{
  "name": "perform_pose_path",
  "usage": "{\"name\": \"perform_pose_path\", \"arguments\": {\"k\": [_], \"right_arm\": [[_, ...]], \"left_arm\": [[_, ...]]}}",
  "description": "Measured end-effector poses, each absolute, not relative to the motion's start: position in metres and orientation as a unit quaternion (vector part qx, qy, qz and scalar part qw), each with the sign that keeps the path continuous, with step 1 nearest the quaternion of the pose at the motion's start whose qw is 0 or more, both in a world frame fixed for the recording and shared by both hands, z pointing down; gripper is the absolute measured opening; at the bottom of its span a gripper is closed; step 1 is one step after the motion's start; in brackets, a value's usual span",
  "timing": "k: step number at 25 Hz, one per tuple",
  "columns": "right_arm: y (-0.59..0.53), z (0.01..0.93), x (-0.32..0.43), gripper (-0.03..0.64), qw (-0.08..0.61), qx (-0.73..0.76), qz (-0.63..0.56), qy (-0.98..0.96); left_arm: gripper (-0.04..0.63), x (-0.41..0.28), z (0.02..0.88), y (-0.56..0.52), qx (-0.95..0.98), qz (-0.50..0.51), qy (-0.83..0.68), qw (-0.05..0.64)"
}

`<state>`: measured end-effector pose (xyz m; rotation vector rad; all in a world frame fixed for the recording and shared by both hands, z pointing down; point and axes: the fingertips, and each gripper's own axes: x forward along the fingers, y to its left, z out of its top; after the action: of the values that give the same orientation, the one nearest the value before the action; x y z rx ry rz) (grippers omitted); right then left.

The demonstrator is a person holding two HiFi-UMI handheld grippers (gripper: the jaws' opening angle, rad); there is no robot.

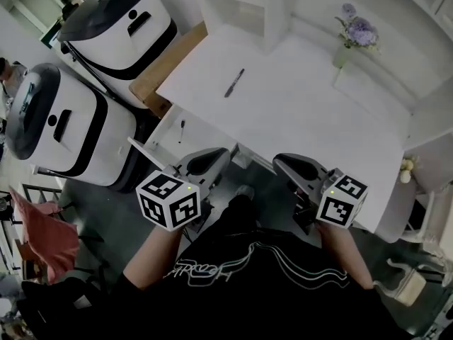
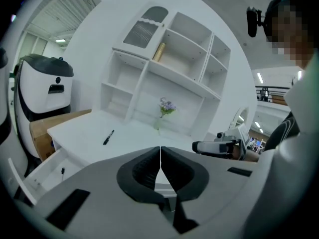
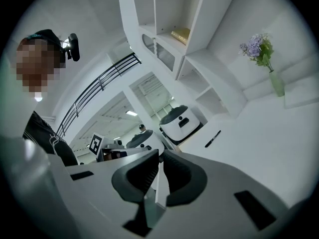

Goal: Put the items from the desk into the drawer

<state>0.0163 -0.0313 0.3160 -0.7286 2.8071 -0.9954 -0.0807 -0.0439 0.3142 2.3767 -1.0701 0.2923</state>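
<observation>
"Where was the pen (image 1: 234, 82)?"

"It lay on the desk (image 1: 304, 126) near the left edge, touching nothing and well apart from both grippers."

"And the drawer (image 1: 161, 137)?"

"It was open below the near-left corner, with a small dark item (image 1: 182, 128) inside."

"The grippers?"

"The left gripper (image 1: 214, 159) and the right gripper (image 1: 289, 164) hung off the near edge. Each had its jaws pressed together on nothing."

"Anything else?"

"A vase of flowers (image 1: 352, 37) stood by the far edge."
</observation>
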Motion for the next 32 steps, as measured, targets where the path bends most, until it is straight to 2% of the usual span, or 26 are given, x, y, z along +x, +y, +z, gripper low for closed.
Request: {"name": "perform_pose_path", "arguments": {"k": [5,6,8,13,17,26,32], "right_arm": [[-0.050,0.320,0.034,0.057,0.043,-0.261,-0.331,0.906],[-0.055,0.323,0.038,0.058,0.043,-0.265,-0.334,0.904],[-0.066,0.327,0.045,0.057,0.042,-0.273,-0.340,0.899],[-0.095,0.339,0.058,0.058,0.044,-0.300,-0.358,0.883],[-0.117,0.355,0.064,0.057,0.040,-0.313,-0.373,0.873],[-0.156,0.380,0.083,0.057,0.046,-0.338,-0.402,0.850],[-0.170,0.391,0.091,0.057,0.048,-0.353,-0.413,0.838]], "left_arm": [[0.031,-0.077,0.324,-0.089,0.872,0.148,-0.413,0.217],[0.044,-0.079,0.329,-0.102,0.868,0.160,-0.419,0.212],[0.113,-0.082,0.339,-0.131,0.859,0.185,-0.432,0.202],[0.192,-0.086,0.367,-0.200,0.848,0.229,-0.440,0.188],[0.193,-0.092,0.399,-0.254,0.831,0.269,-0.449,0.189],[0.193,-0.099,0.484,-0.321,0.793,0.344,-0.443,0.236],[0.163,-0.105,0.515,-0.342,0.777,0.377,-0.441,0.245]]}}
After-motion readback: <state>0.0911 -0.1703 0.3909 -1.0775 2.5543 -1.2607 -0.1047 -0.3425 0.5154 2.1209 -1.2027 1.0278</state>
